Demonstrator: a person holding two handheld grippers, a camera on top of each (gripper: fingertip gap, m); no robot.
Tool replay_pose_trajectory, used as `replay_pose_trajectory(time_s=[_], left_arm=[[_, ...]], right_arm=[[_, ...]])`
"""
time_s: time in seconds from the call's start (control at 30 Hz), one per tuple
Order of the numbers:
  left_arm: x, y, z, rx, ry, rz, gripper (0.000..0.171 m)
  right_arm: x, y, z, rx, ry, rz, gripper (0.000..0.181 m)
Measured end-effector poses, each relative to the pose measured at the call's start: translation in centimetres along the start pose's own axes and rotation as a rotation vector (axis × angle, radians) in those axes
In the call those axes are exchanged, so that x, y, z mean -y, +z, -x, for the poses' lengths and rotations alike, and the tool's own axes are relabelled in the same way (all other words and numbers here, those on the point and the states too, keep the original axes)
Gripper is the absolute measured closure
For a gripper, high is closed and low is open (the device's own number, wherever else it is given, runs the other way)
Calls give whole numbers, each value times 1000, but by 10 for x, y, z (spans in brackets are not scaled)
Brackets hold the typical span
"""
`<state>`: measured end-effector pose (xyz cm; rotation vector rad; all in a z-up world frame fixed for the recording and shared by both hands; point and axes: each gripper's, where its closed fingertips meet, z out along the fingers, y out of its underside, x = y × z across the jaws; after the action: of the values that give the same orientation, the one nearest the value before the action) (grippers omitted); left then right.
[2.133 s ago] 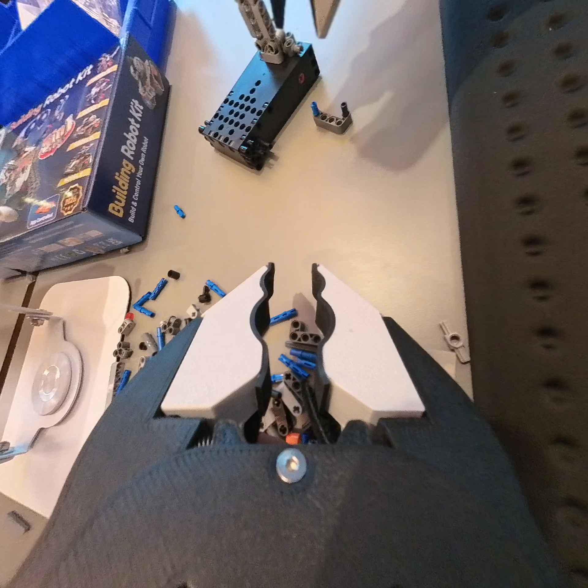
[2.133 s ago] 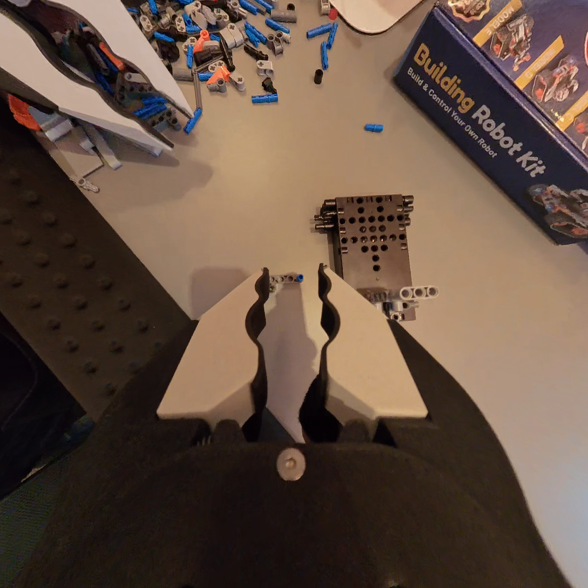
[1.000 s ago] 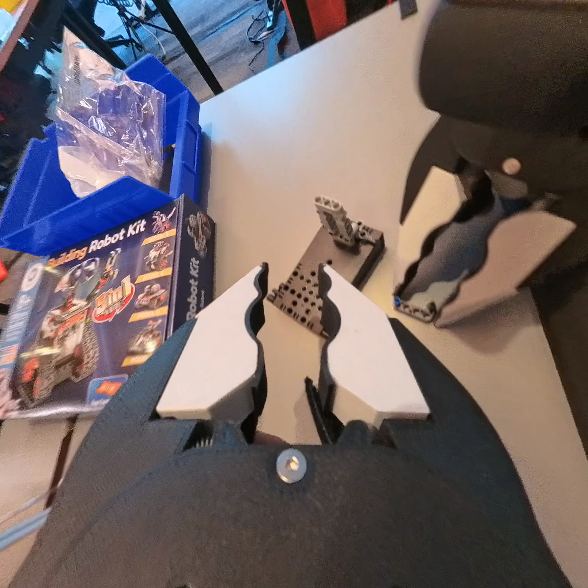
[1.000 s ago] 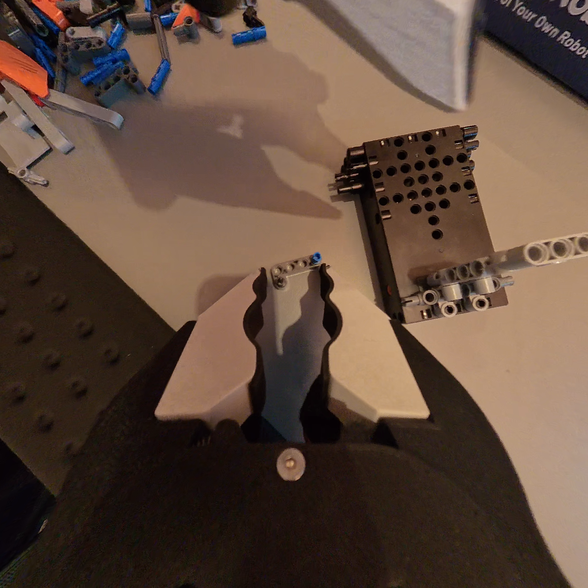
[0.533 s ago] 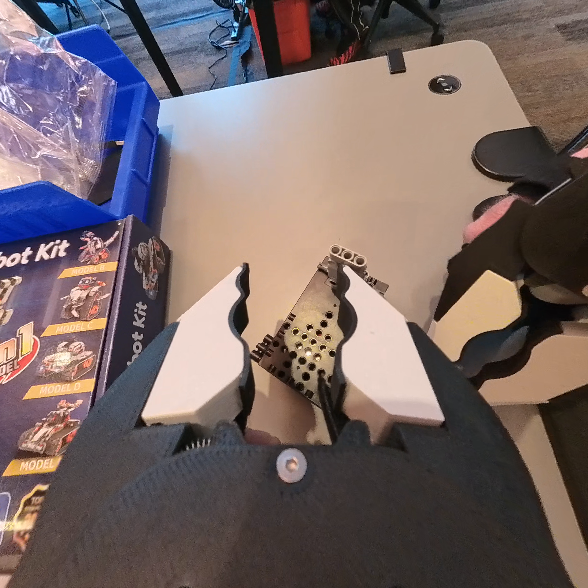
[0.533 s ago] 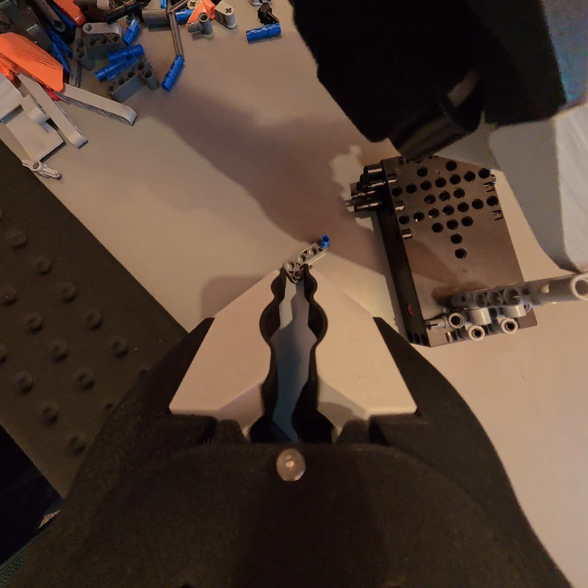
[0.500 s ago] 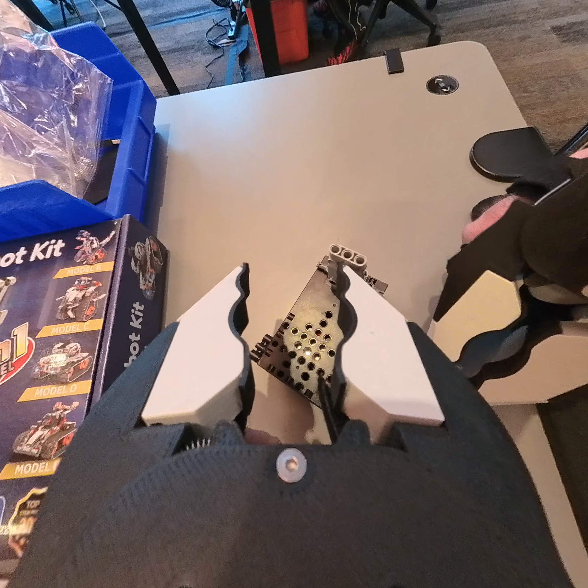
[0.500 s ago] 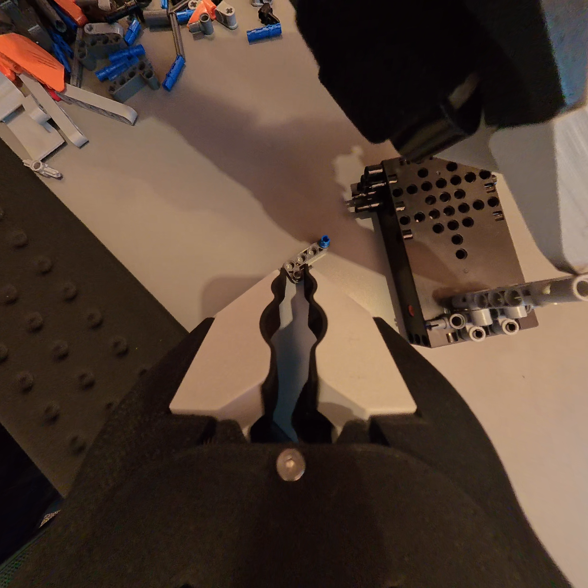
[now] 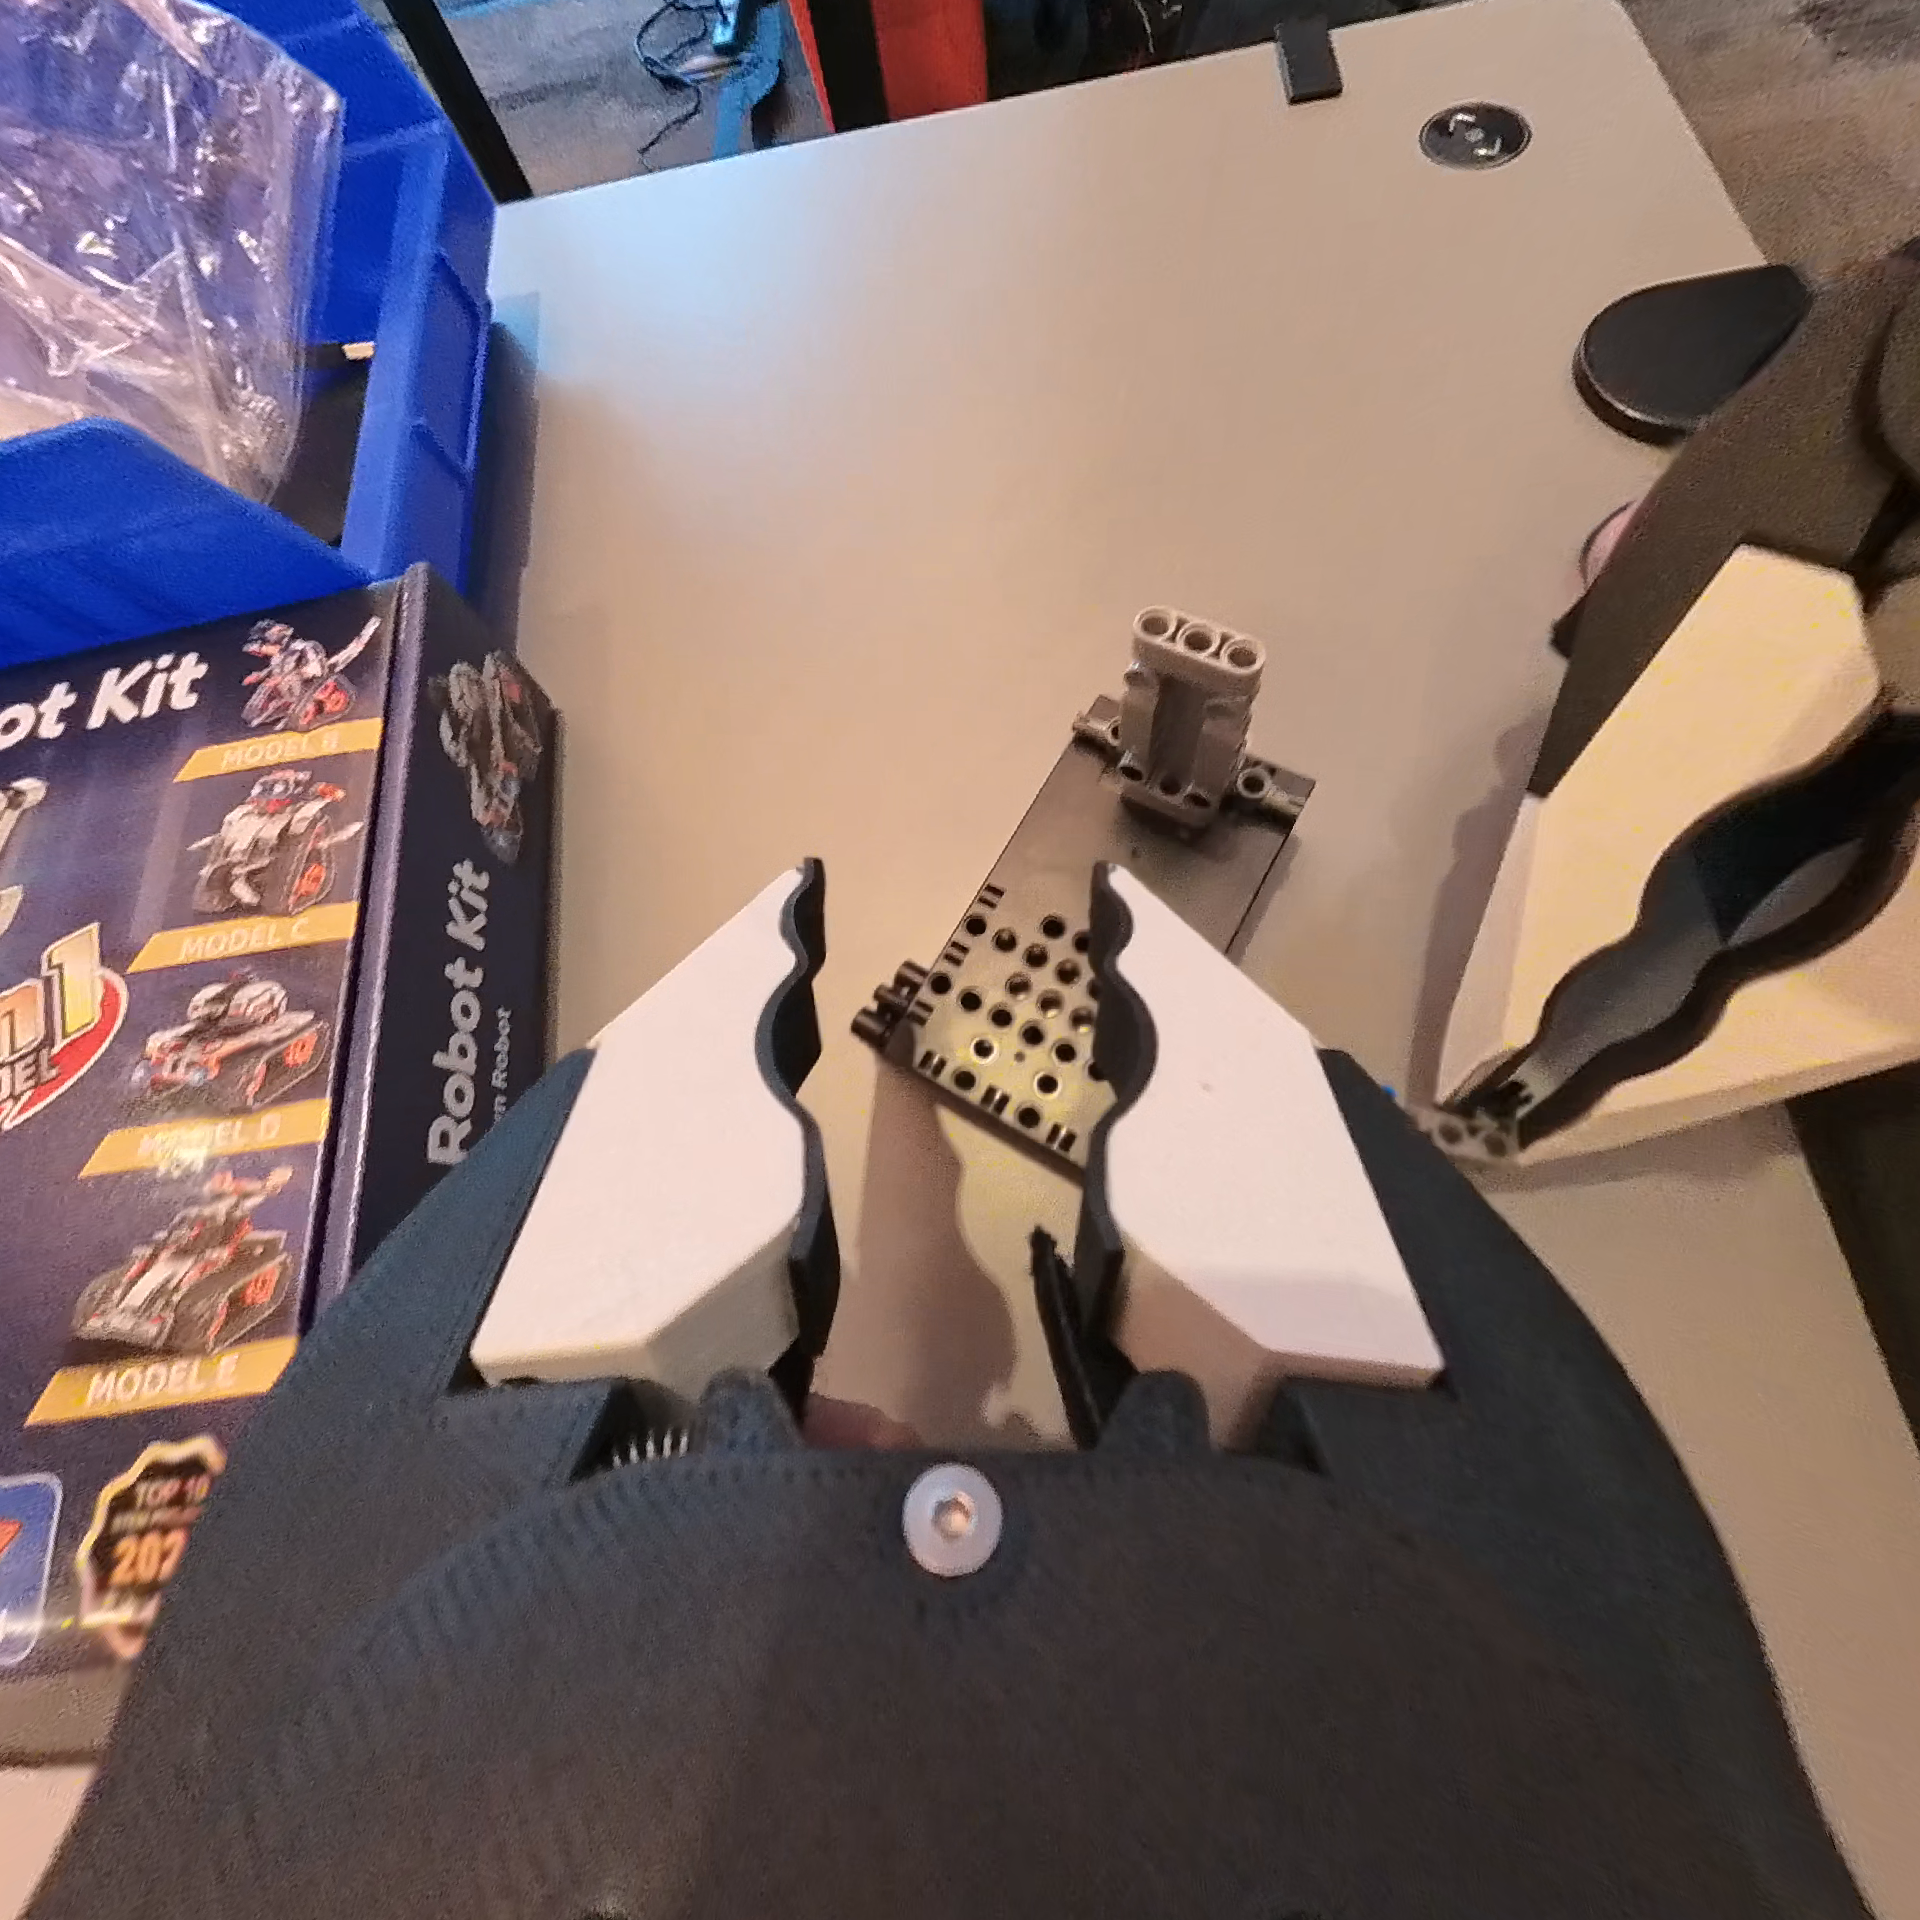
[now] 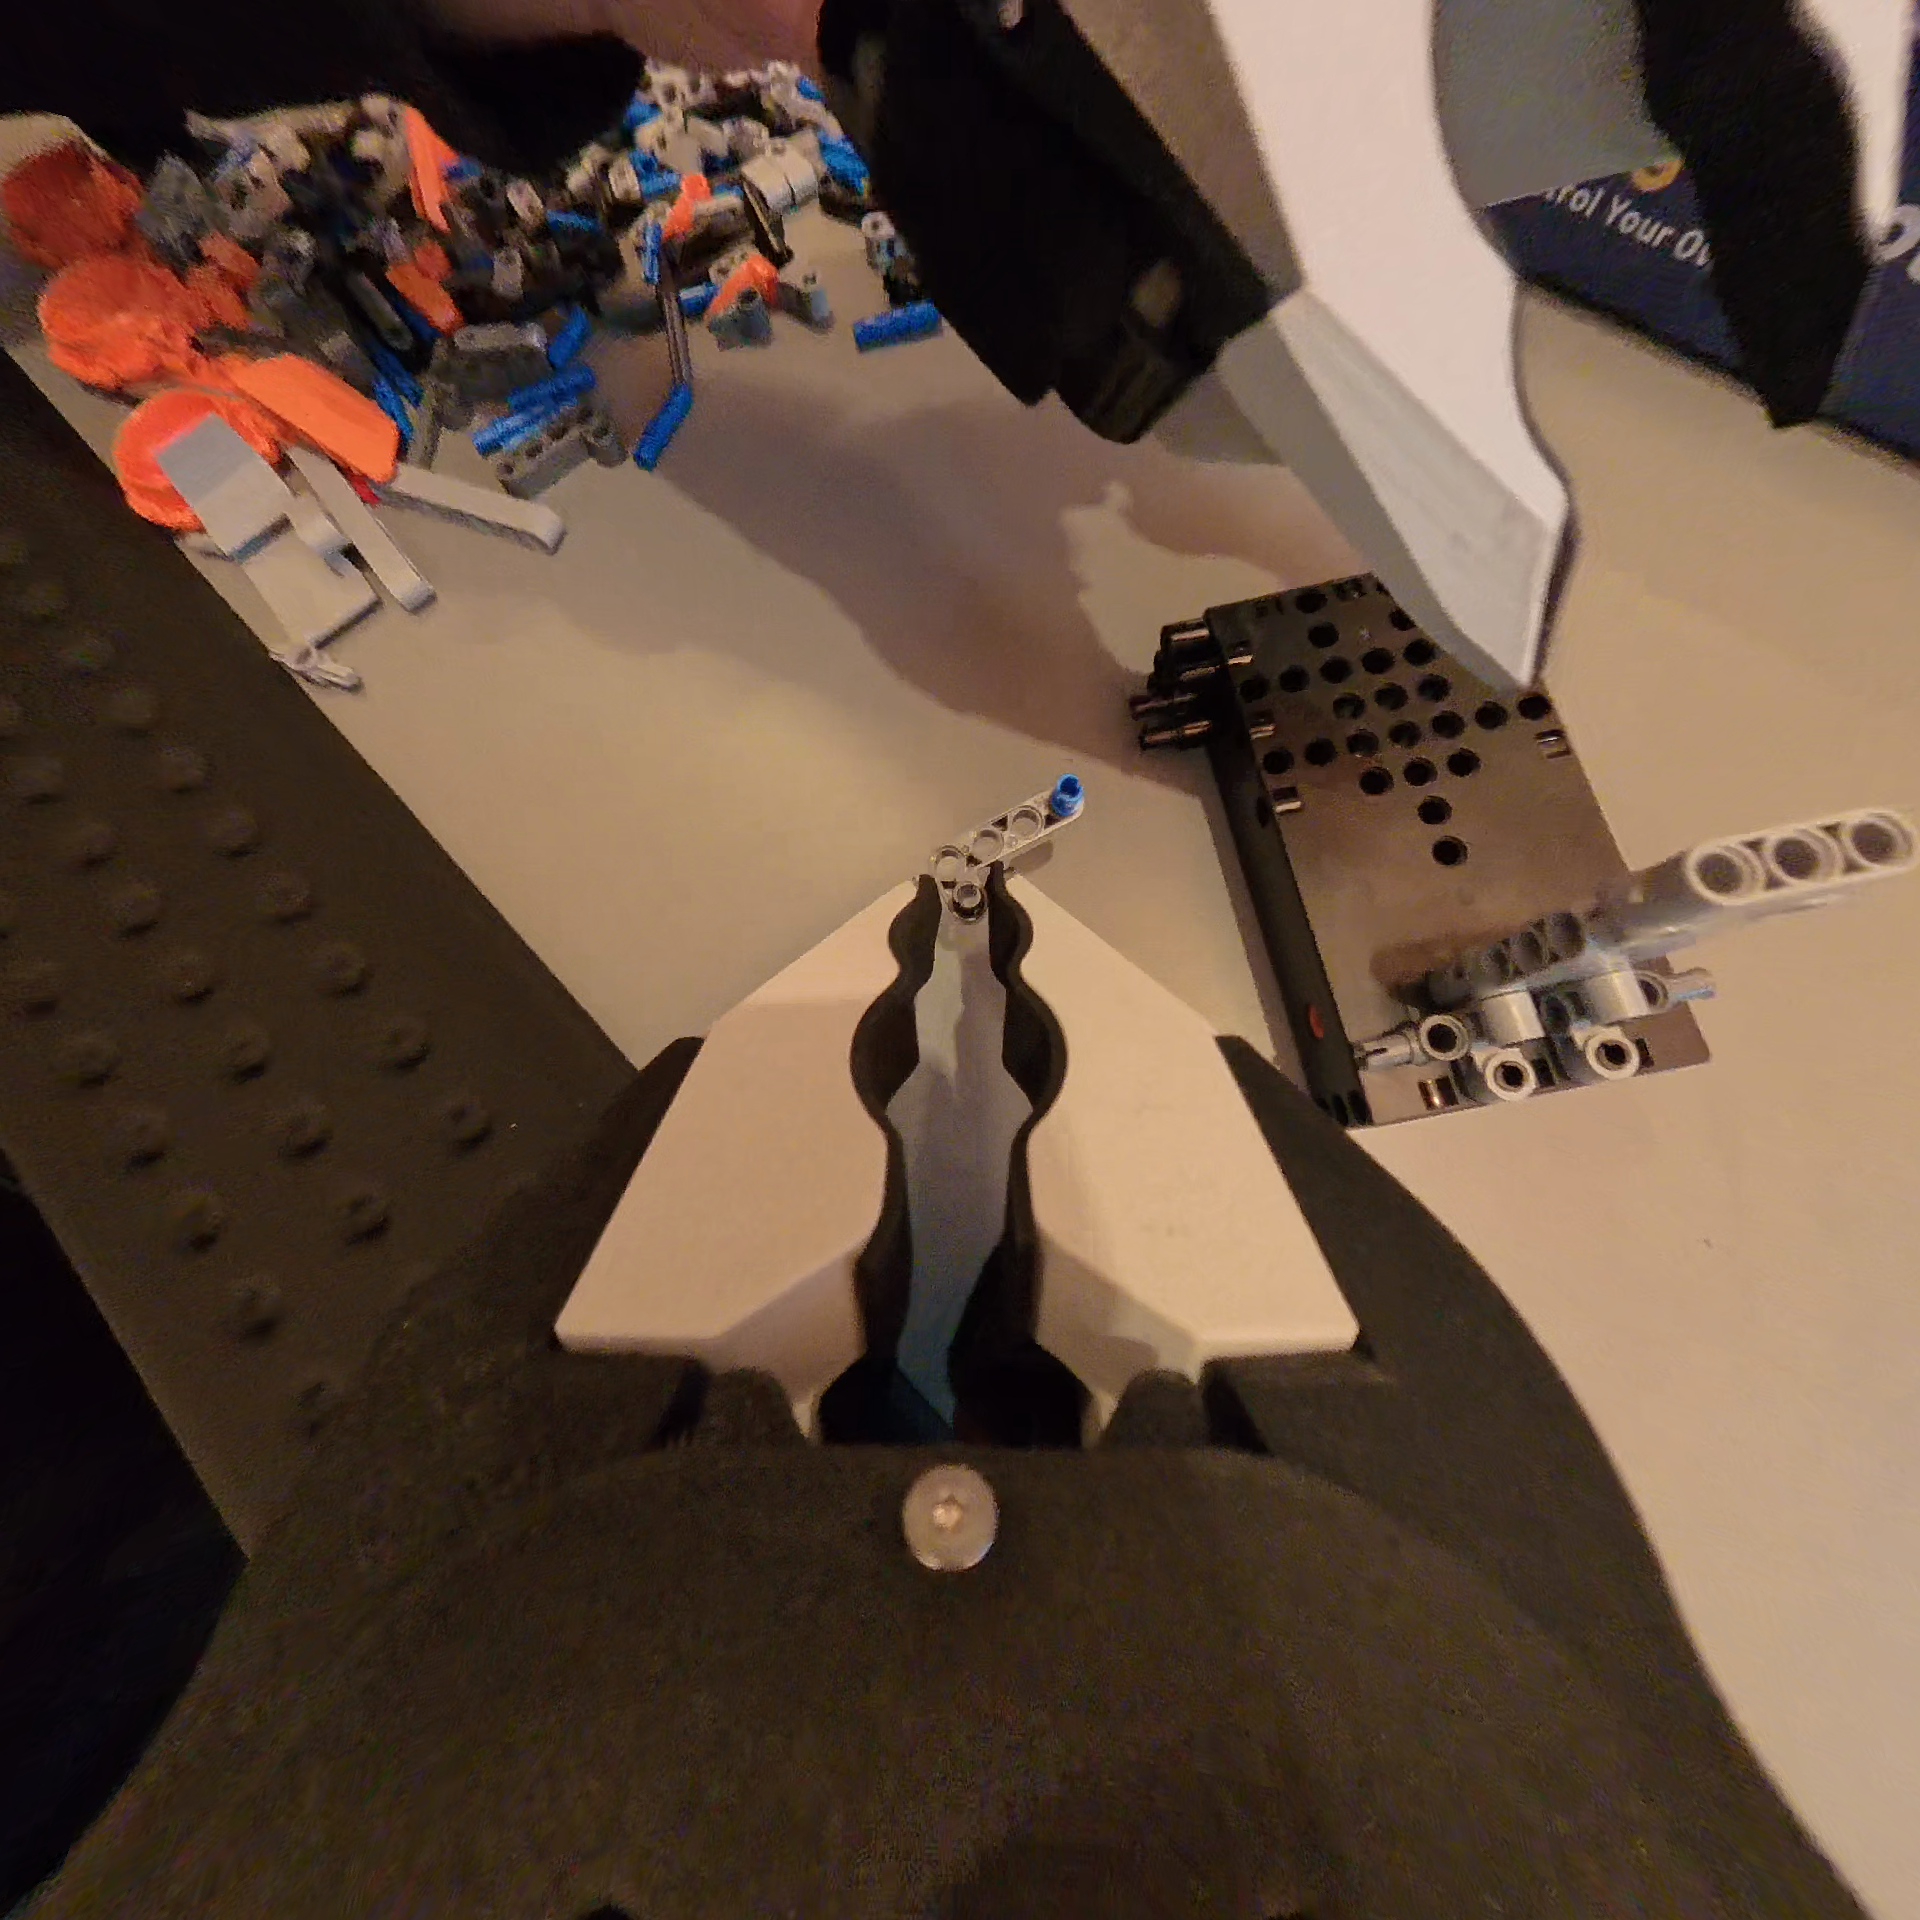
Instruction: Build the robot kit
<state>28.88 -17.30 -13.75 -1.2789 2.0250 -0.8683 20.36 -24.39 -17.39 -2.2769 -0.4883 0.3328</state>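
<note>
The left gripper (image 9: 956, 904) is hovering with its jaws spread and nothing between them, just above the near end of a black block full of holes (image 9: 1023, 1023) lying on the grey table (image 9: 935, 436). One finger (image 9: 1216, 1122) is covering the block's right edge in this view; whether it is touching cannot be told. At the block's far end, ahead of the fingertips, a grey bracket (image 9: 1184, 727) is standing upright on it. To the left of the gripper a dark blue kit box (image 9: 260, 935) is lying, with a blue bin (image 9: 405, 343) holding a clear plastic bag (image 9: 135, 239) beyond it.

The right gripper (image 10: 968, 883) is pinching the end of a small grey bent beam (image 10: 997, 847), its tips nearly pressed together; the beam is sticking out ahead and to the right, with a blue pin (image 10: 1067, 795) at its free end. The black block (image 10: 1392, 831) is lying to the right of these fingers, apart from the beam. Far ahead and to the left, a heap of loose blue, grey and orange parts (image 10: 468, 260) is lying near the table edge.

The grip on the beam looks slight, taken only at one end, so any knock against the block or the other gripper could twist it or flick it out. The open left fingers, being so near the block, could also nudge it sideways across the smooth table.
</note>
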Motion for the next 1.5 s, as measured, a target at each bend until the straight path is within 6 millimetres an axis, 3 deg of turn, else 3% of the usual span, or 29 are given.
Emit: replay_pose_trajectory(time_s=[0.37, 0.57, 0.8, 1.0, 1.1, 1.5], left_arm=[[-19, -50, 4, 18, 46, -42, 131], [-19, -52, -19, -15, 195, -36, 133], [4, -53, -59, -152, 165, -138, 134], [13, -64, -62, 126, 521, -150, 136], [13, -67, -64, 197, 595, -135, 140], [-3, -77, -51, 271, 550, -116, 150]], right_arm=[[30, -36, -4, 65, 47, -276, 173], [33, -39, -7, 33, 16, -296, 173], [43, -48, -9, -15, 43, -351, 173], [55, -46, -9, -6, 132, -364, 173], [61, -45, -8, 38, 181, -385, 173], [74, -35, -2, 32, 141, -389, 173]])
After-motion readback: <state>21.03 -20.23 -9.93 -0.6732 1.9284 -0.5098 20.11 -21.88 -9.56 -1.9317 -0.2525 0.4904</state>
